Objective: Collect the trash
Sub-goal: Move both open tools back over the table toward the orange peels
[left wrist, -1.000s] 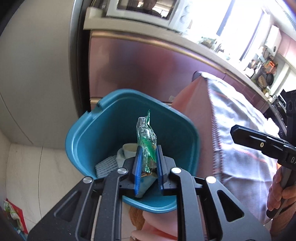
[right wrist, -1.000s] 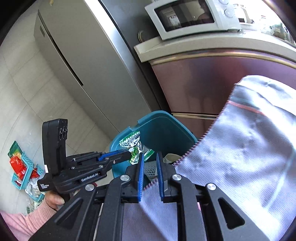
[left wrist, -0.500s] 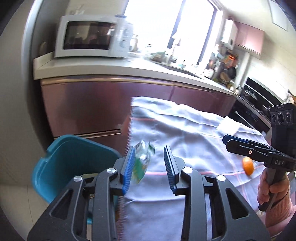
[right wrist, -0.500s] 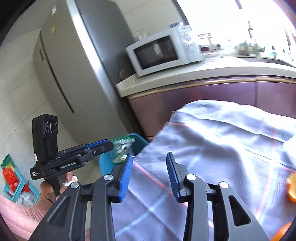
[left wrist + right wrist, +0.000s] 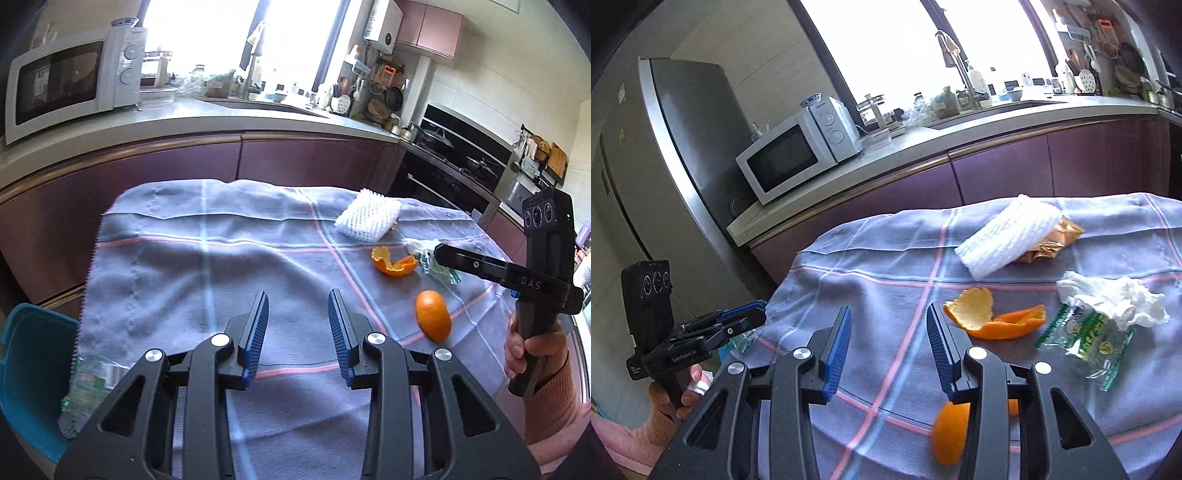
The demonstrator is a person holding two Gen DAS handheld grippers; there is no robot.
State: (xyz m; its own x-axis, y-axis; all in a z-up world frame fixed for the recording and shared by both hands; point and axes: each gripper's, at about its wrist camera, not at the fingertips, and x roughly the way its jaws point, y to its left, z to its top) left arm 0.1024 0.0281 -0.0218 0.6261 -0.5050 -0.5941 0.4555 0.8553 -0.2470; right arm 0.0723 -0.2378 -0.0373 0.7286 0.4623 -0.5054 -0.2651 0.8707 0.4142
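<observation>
My left gripper (image 5: 298, 306) is open and empty above the blue-grey tablecloth (image 5: 221, 266). A green wrapper (image 5: 88, 380) is loose at the cloth's left edge, over the teal bin (image 5: 26, 369). On the cloth to the right lie an orange peel (image 5: 393, 260), a whole orange (image 5: 433, 319) and a white foam net (image 5: 367, 218). My right gripper (image 5: 888, 321) is open and empty, just left of the orange peel (image 5: 990, 317). A green wrapper (image 5: 1086, 336), a white tissue (image 5: 1115, 295) and a gold wrapper (image 5: 1052, 240) beside the foam net (image 5: 1008, 236) lie further right.
Purple cabinets under a grey counter (image 5: 184, 122) run behind the table, with a microwave (image 5: 794, 155) on top. A steel fridge (image 5: 694, 147) stands at the left. A person's hand (image 5: 524, 347) holds the right gripper.
Both grippers swung away from the bin to above the table. The left jaws opened and let go of the green wrapper. The right jaws opened too.
</observation>
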